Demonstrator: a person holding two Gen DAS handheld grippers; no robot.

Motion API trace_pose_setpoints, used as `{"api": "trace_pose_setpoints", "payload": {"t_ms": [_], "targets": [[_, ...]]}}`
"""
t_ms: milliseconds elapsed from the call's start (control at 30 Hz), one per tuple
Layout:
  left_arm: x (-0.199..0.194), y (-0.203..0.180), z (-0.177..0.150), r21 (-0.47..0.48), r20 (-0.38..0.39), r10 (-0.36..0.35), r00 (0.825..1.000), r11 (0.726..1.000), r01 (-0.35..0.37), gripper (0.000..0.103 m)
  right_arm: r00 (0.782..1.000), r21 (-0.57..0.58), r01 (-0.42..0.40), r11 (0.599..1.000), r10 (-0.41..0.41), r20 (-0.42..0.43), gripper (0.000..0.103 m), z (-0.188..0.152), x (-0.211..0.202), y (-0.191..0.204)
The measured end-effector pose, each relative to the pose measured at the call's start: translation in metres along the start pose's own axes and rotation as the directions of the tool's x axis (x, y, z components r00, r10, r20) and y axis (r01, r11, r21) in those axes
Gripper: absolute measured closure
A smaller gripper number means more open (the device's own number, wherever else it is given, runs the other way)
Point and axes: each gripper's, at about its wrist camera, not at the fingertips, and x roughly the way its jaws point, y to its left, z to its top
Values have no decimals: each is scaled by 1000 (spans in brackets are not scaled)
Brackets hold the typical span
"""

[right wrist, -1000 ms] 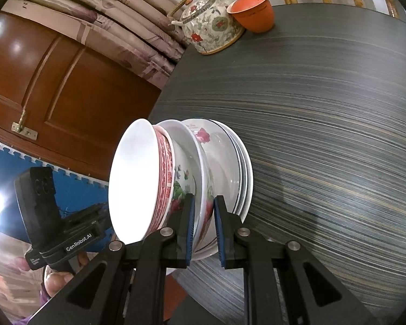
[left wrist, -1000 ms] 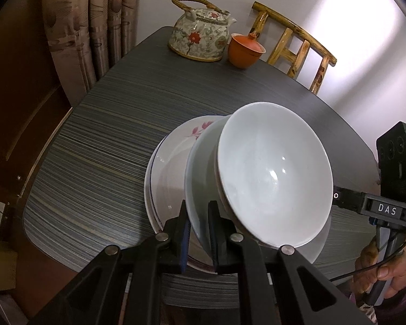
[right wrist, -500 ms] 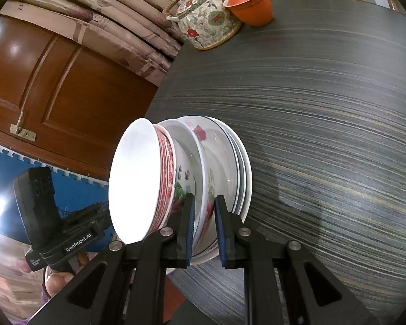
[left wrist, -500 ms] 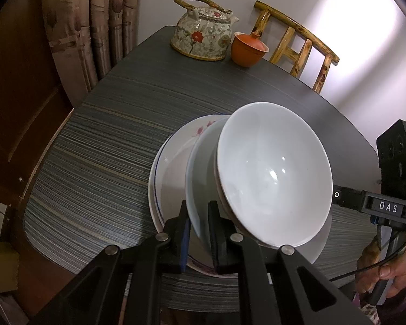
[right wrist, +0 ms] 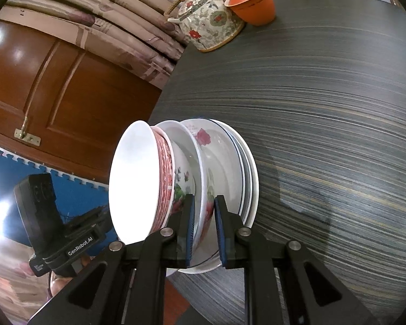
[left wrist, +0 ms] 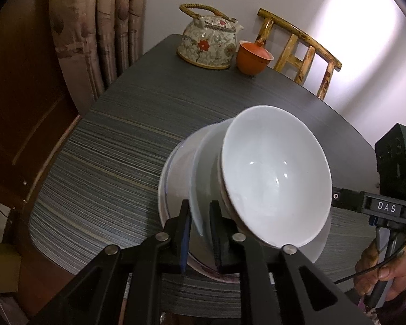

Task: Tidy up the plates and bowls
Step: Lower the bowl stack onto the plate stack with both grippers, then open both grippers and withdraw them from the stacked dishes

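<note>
Dark worktop [left wrist: 116, 162] mostly free; stack [right wrist: 203, 173] near edge, both tools [left wrist: 199, 233] [right wrist: 204, 230] clamped its rims; left tool's jaws just eased wider.

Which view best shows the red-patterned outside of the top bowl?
The right wrist view: it sees the stack side-on, so the top bowl shows its red-patterned outer wall. The left wrist view looks into that bowl and shows only its plain white inside.

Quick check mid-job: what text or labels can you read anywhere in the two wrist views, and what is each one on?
"DAS": white letters on the black bar of the right gripper, seen in the left wrist view.
"GenRobot.AI": white letters on the black body of the left gripper, seen in the right wrist view.
Small label below it on the same body: too small to read.
Dishes and teapot: floral patterns only, no text.
</note>
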Motion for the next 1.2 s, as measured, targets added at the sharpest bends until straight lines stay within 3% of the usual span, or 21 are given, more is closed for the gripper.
{"api": "trace_pose_setpoints", "payload": {"t_ms": [100,233,467,700,833,1000,1067,1200], "targets": [[-3,2,0,-8,10,8,1000,1000,-8,87,1000,-4,-6,1000,6,13,86,1,1,-1],[-11,5,0,-11,36,29,999,1000,-29,74,1000,-16,-4,1000,4,24,86,1,1,0],[-32,2,-4,-1,86,58,995,998,-59,70,994,-17,-7,1000,9,108,60,3,-21,-6],[-60,-19,-22,62,177,110,978,991,-123,65,971,-100,64,993,-39,234,50,-15,-55,18],[-73,-32,-36,76,228,133,964,985,-154,63,935,-193,170,966,-96,340,31,-39,-77,47],[-89,-42,-49,78,282,158,946,979,-187,63,858,-268,319,909,-157,489,19,-76,-99,77],[-97,-46,-56,80,313,160,936,978,-194,63,823,-268,349,898,-157,545,9,-90,-105,83],[-105,-55,-63,99,357,198,913,964,-248,63,776,-252,380,890,-159,611,4,-112,-114,86]]}}
